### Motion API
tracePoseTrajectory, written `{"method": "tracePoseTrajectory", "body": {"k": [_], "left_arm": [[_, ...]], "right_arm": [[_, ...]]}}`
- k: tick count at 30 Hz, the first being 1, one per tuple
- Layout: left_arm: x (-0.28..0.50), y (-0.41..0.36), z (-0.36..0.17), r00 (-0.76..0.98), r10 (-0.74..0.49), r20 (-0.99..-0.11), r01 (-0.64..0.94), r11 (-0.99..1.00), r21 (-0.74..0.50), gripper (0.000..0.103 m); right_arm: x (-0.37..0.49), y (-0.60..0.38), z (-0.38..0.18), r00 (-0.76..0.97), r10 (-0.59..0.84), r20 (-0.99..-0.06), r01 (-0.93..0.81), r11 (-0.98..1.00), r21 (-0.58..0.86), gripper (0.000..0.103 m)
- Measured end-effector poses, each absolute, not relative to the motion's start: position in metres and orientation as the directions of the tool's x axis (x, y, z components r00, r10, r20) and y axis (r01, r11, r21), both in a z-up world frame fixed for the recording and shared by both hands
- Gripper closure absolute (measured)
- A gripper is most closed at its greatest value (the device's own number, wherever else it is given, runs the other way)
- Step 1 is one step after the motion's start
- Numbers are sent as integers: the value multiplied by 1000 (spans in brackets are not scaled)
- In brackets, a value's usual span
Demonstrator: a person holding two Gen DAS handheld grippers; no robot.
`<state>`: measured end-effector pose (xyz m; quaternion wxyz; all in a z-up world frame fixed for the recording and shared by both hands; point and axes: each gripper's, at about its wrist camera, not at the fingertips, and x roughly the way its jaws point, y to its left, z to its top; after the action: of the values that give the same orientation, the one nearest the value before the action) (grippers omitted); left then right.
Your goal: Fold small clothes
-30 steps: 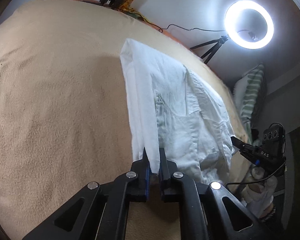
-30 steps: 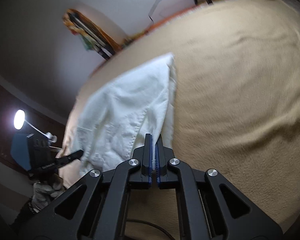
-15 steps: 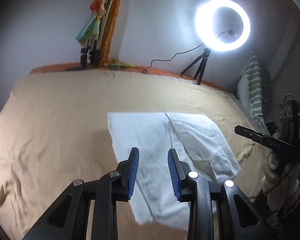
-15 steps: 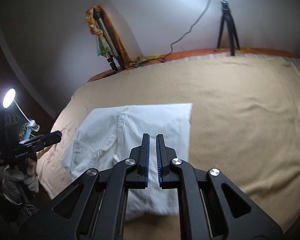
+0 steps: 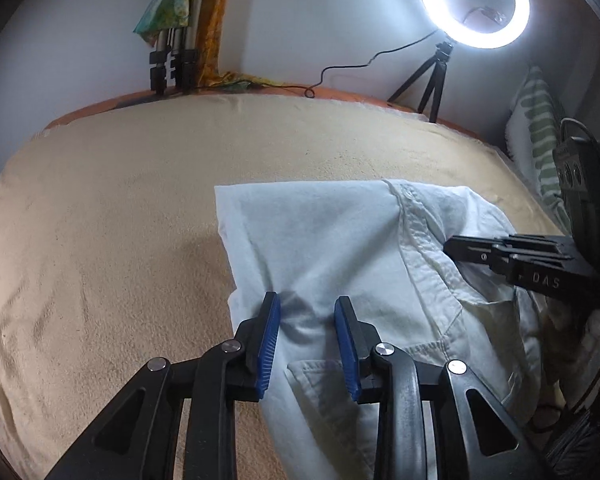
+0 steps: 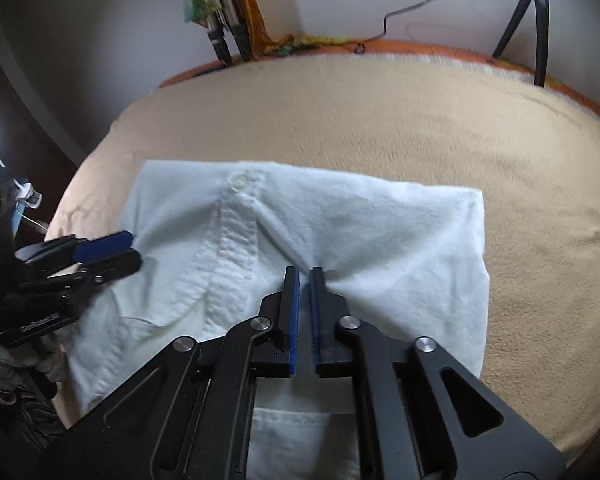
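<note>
Between the blue pads of the left gripper (image 5: 307,340) there is a clear gap, and the jaws stand wide apart over the white garment (image 5: 340,248). The pads are just above the cloth, close to its left edge; if they touch it I cannot tell. The garment looks like a small pair of white shorts, with a button placket and a pocket seam. It lies folded on the beige blanket (image 5: 120,220), and it spreads in front of the jaws and to their right.

The right gripper (image 6: 304,304) has its jaws narrow — only a thin slot shows between the pads. A pinch of white cloth rises at the tips, but whether it is really held I cannot tell. The white garment (image 6: 400,240) lies under and ahead of these jaws, with the placket to their left and a straight folded edge to their right.

Farther ahead, past the blanket, a ring light (image 5: 474,2) on a small tripod stands near the wall — and folded tripods (image 5: 172,60) lean there too.
</note>
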<state>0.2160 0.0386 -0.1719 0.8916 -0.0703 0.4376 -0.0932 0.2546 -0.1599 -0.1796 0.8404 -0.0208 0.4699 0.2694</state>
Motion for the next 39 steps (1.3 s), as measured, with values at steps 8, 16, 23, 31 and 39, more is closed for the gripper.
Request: {"method": "tracePoseTrajectory", "body": {"k": [8,16,23,31,39], "left_arm": [[196,31,-150,632,-171,-756,85,985,-152,75],[179,12,-150,640,-131,-757,121,990,-69,75],[178,9,-159,621,-115,-776,136,990,-37,74],[163,12,-160,617,-113,-778,137,990,-35,74],[149,43,-151,610,-221,-761,85,973,-215,50]], "right_arm": [[253,-193,-152,478,475,-739,-429,860,276,87],[259,-206,-161,445,460,-768,-401,869,288,87],[257,-207,-172,426,420,-801,-402,881,248,87],[243,-207,-164,426,388,-817,-420,885,202,87],[219,-235,-145,450,397,-800,-415,886,206,56]]}}
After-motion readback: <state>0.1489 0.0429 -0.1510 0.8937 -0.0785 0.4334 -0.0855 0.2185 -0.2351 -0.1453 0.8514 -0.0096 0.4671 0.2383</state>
